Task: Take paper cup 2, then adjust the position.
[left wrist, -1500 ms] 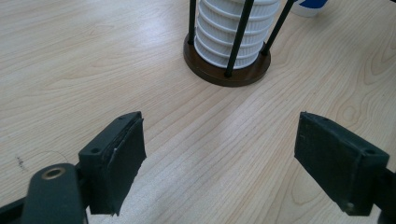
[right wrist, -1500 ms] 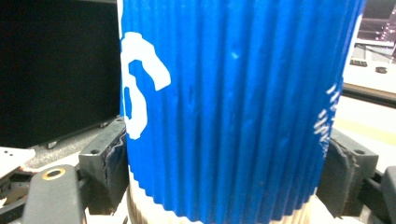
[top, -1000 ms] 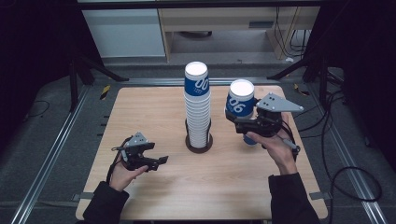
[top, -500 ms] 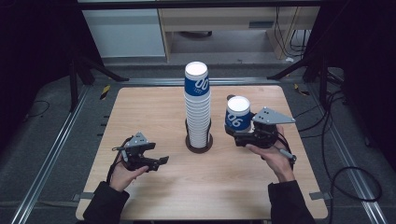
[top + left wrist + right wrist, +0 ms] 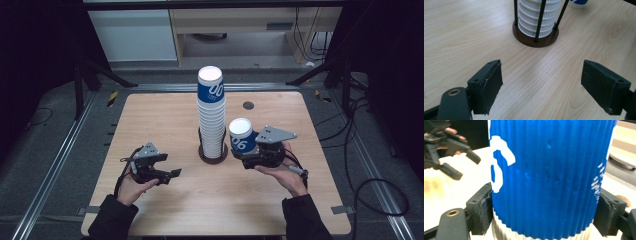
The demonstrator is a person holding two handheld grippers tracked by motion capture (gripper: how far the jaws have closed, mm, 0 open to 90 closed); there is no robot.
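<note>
Wooden table (image 5: 165,115) carried everything: left gripper (image 5: 172,173) rested with jaws spread on nothing, the cup stack (image 5: 212,117) stood mid-table, and right gripper (image 5: 245,157) pinched a blue cup (image 5: 242,136) between both pads, beside the stack.

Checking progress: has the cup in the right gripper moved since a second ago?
Yes. The cup has come down beside the stack, from near its top to lower on it.
</note>
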